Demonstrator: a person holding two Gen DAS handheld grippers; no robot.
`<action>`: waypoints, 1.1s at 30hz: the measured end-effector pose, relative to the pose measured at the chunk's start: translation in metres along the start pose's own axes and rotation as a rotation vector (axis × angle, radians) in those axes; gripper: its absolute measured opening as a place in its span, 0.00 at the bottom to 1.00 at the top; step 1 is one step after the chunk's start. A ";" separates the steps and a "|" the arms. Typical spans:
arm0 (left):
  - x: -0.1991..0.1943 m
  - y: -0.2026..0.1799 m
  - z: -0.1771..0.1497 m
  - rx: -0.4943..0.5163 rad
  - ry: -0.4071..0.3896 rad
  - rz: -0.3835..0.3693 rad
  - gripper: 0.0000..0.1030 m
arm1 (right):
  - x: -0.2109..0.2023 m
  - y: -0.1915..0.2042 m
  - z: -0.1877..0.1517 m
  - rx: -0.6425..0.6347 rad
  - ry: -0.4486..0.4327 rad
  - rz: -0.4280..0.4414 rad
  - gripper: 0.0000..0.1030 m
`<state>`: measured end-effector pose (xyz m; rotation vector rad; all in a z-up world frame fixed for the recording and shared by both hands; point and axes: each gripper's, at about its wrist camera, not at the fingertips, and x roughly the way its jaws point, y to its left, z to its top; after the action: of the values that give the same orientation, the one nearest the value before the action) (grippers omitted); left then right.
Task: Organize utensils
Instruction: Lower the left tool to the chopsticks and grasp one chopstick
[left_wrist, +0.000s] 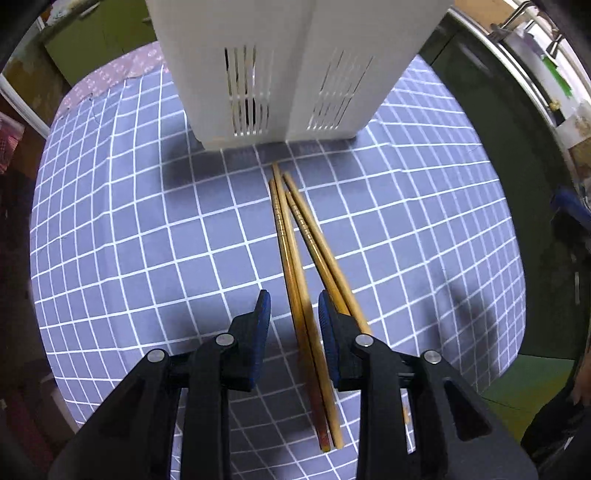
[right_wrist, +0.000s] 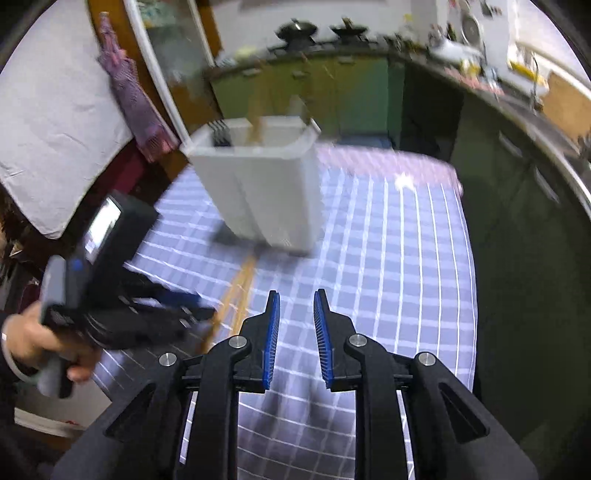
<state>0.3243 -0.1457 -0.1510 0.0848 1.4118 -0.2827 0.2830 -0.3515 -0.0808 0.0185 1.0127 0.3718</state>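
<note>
Left hand-held gripper (left_wrist: 293, 306) open over chopsticks (left_wrist: 295, 236).

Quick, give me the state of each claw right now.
Left claw: open, holding nothing, straddling two of the chopsticks lying on the tablecloth.
Right claw: open, empty, above the tablecloth.

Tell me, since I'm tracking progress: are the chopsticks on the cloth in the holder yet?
Not yet. The chopsticks lie flat on the checked cloth before the white holder, between the open left gripper.
</note>
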 end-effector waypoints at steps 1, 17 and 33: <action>0.002 0.000 0.001 -0.004 0.004 0.004 0.25 | 0.004 -0.004 -0.004 0.007 0.008 0.000 0.19; 0.029 -0.003 0.004 -0.016 0.066 0.089 0.21 | 0.024 0.006 -0.009 -0.028 0.067 0.027 0.27; 0.031 -0.001 0.004 -0.004 0.043 0.074 0.06 | 0.034 0.014 -0.012 -0.058 0.113 0.015 0.27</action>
<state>0.3317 -0.1520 -0.1805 0.1405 1.4485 -0.2175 0.2854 -0.3297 -0.1129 -0.0470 1.1135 0.4196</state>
